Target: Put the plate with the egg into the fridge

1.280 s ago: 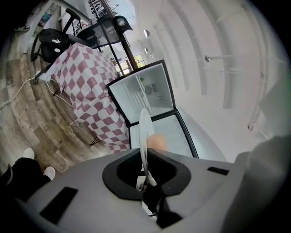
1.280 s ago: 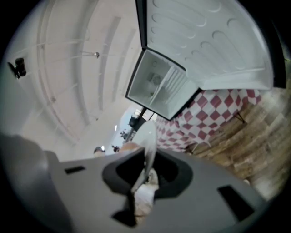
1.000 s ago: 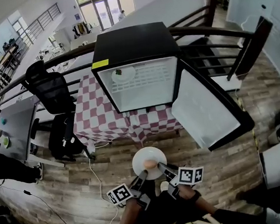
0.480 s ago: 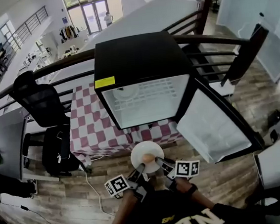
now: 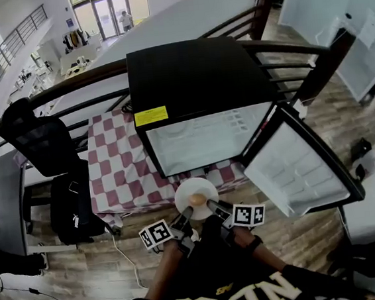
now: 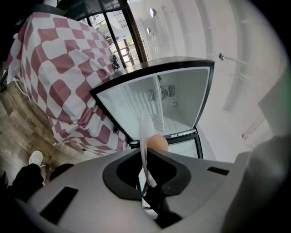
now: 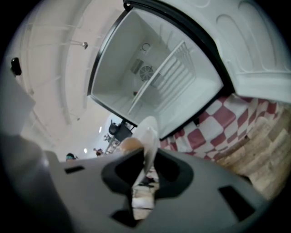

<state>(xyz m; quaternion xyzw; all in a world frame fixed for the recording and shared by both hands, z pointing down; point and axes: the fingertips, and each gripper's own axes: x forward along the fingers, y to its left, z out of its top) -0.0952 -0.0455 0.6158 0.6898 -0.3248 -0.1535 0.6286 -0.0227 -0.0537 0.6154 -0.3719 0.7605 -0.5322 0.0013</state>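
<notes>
Checked tablecloth [image 5: 118, 165] partly under open fridge [image 5: 190, 76]

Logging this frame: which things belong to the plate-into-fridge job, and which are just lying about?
Job: plate, egg on it, open fridge, fridge door, left gripper and right gripper, each shut on the plate's rim.
Lying about: checked tablecloth, black office chair, railing.

L gripper [image 5: 185, 215]: jaws nearly together, pinching plate [image 5: 184, 190] rim at near-left edge. R gripper [image 5: 215, 208]: jaws narrow, clamped on rim at near-right edge. Forearms [image 5: 162, 278] extended fwd, converging; grippers side by side, marker cubes [image 5: 156, 235] facing up.
</notes>
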